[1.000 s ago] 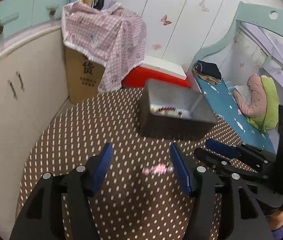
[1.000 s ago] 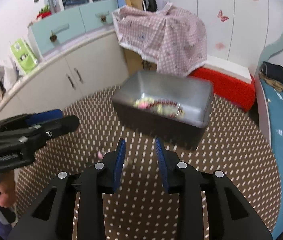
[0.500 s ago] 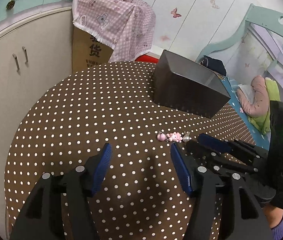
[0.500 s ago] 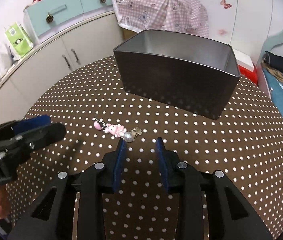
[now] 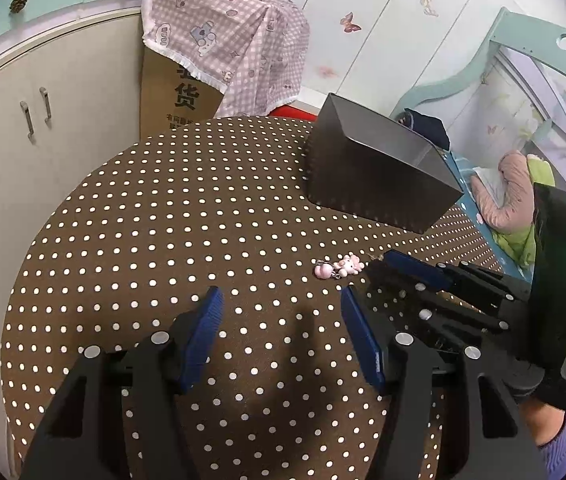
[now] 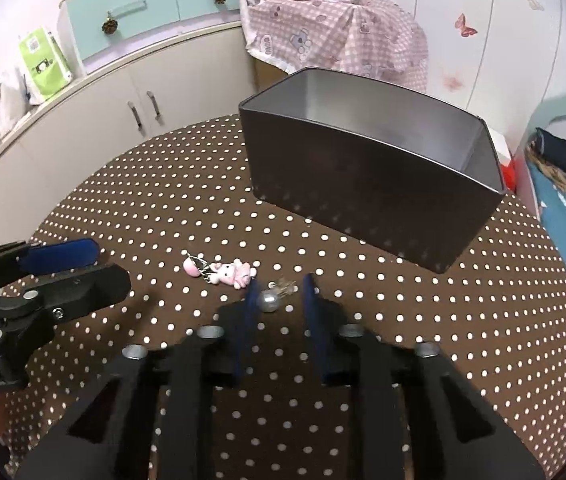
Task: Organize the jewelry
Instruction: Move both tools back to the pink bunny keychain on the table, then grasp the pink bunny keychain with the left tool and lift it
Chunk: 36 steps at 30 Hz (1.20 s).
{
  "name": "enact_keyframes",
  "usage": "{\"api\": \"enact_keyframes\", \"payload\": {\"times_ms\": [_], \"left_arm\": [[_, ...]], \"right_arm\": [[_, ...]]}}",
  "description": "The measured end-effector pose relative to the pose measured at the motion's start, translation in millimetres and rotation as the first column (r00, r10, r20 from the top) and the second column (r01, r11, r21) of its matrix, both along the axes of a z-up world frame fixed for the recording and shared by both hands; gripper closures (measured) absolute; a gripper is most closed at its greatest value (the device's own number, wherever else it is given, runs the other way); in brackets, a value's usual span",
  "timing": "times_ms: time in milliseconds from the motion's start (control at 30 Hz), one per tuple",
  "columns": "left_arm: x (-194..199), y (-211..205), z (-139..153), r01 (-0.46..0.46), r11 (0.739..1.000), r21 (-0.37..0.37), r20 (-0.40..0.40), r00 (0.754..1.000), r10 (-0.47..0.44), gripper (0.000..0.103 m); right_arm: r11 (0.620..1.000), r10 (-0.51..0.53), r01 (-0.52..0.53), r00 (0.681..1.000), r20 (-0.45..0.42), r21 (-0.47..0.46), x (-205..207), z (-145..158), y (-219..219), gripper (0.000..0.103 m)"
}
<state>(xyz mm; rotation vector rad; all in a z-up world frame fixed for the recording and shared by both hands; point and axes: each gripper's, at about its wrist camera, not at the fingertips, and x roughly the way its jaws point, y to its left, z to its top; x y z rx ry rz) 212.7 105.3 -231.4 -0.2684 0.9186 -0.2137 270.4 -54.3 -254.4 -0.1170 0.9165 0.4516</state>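
A pink charm keychain (image 6: pixel 225 273) with a silver bell (image 6: pixel 269 301) lies on the brown dotted tablecloth (image 6: pixel 443 320); it also shows in the left wrist view (image 5: pixel 339 268). My right gripper (image 6: pixel 279 288) is open and low over the cloth, with the bell between its fingertips. My left gripper (image 5: pixel 279 312) is open and empty, just short of the charm and to its left. A dark metal tin (image 6: pixel 367 168) stands open behind the charm; what lies inside it is hidden.
The round table's edge curves close on all sides. White cabinets (image 5: pixel 23 120) stand to the left, a cardboard box under pink checked cloth (image 5: pixel 223 40) behind, a bed (image 5: pixel 515 200) to the right.
Both grippers have dropped from high above the tin to just over the cloth. The right gripper moved forward until its fingertips flank the silver bell.
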Motion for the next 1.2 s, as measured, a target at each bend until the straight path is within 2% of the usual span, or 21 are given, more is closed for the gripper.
{"api": "enact_keyframes", "payload": {"times_ms": [333,800,867,1033,1100,1133,1167,1200], "left_arm": [[12.2,-31.3,-4.0,0.059,0.998,0.019,-0.012,0.998,-0.059,0.044],[36.6,-72.1,-8.7,0.105,0.98,0.166,-0.014,0.994,-0.105,0.047],[37.5,-78.1,-9.5,0.117,0.971,0.208,-0.009,0.993,-0.118,0.056],[35.4,-90.5,-12.5,0.142,0.936,0.323,0.012,0.988,-0.154,0.068],[36.0,-91.1,-12.2,0.145,0.936,0.321,0.013,0.987,-0.158,0.078],[35.8,-91.3,-12.2,0.146,0.934,0.325,0.013,0.987,-0.159,0.087],[36.2,-91.1,-12.1,0.149,0.933,0.326,0.014,0.987,-0.162,0.092],[36.8,-90.4,-12.1,0.151,0.934,0.324,0.013,0.986,-0.164,0.092]], "right_arm": [[0.999,-0.04,0.04,0.999,0.002,0.034,-1.9,3.4,-28.3,0.092],[0.992,-0.054,0.054,0.999,0.001,0.115,-3.8,14.1,-57.3,0.091],[0.991,-0.052,0.052,0.999,-0.002,0.123,-3.9,15.0,-58.3,0.091],[0.989,-0.057,0.056,0.998,0.002,0.135,-4.3,18.1,-59.9,0.091],[0.989,-0.058,0.057,0.998,0.002,0.136,-4.6,18.6,-60.6,0.091],[0.989,-0.059,0.058,0.998,0.005,0.138,-5.2,19.5,-61.0,0.091],[0.989,-0.06,0.059,0.998,0.005,0.138,-5.6,20.7,-61.4,0.091],[0.989,-0.06,0.059,0.998,0.005,0.139,-6.5,21.2,-61.7,0.091]]}}
